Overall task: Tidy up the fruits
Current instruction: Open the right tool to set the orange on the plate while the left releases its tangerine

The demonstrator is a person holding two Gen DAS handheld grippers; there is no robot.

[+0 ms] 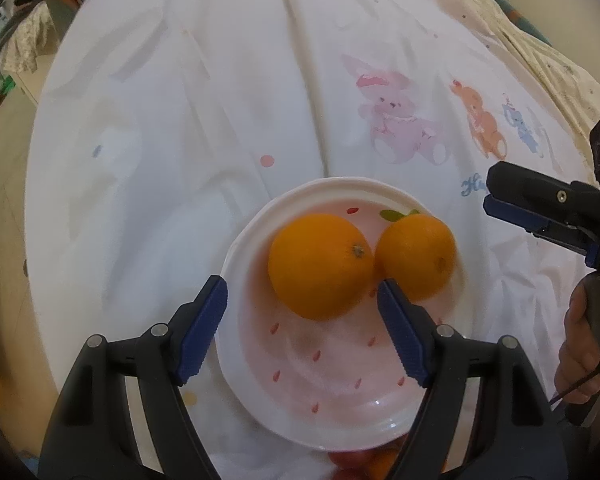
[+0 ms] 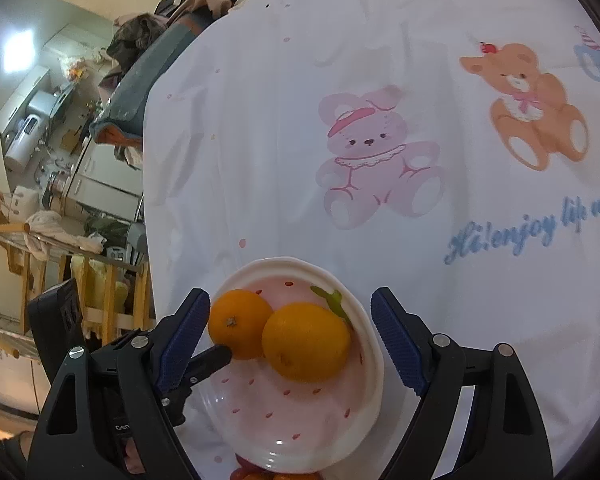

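Two oranges lie side by side and touching on a pink-and-white plate (image 1: 320,384) (image 2: 284,432) with red seed marks. The orange with the stem scar (image 1: 320,266) (image 2: 240,324) is to the left of the second orange (image 1: 418,258) (image 2: 306,342). My left gripper (image 1: 300,286) hangs open over the plate, its blue pads on either side of the stem-scar orange without pressing it; one of its fingers (image 2: 214,356) shows beside that orange. My right gripper (image 2: 290,300) (image 1: 540,220) stands open above the plate, wide of both oranges.
The plate rests on a white cloth (image 2: 340,80) printed with a pink bear (image 2: 372,156) and a brown bear (image 2: 532,104). Small reddish fruits (image 1: 356,460) peek out below the plate's near rim. A hand (image 1: 580,352) holds the right gripper's handle. A cluttered room (image 2: 60,140) lies beyond the cloth's left edge.
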